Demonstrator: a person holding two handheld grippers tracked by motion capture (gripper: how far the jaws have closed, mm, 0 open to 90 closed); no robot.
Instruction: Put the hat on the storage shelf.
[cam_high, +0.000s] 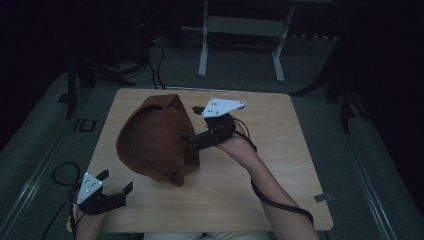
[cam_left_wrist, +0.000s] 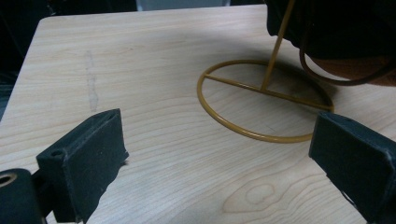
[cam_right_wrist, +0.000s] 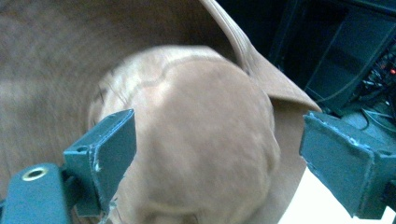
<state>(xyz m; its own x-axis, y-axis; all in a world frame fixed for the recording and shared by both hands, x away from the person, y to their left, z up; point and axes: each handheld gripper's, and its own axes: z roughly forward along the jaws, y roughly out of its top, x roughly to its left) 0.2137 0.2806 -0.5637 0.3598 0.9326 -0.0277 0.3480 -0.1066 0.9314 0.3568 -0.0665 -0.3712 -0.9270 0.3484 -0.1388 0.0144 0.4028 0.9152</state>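
A brown felt hat (cam_high: 152, 137) stands tilted over the middle left of the wooden table (cam_high: 280, 175). In the left gripper view its brim (cam_left_wrist: 355, 70) hangs above a gold wire stand (cam_left_wrist: 266, 100) whose ring base lies on the table and whose stem rises into the hat. My right gripper (cam_high: 191, 123) is at the hat's right side, open. In the right gripper view the hat's crown (cam_right_wrist: 201, 140) bulges between the wide-apart jaws of that gripper (cam_right_wrist: 217, 135). My left gripper (cam_high: 116, 180) is open near the front left corner, holding nothing and pointing toward the stand (cam_left_wrist: 217, 126).
Cables trail from both grippers, one along the right forearm (cam_high: 280, 200). Behind the table a white-legged frame (cam_high: 240, 45) stands on the grey floor. Dark equipment and wires (cam_right_wrist: 355, 70) appear past the brim in the right gripper view. Bare wood lies right of the hat.
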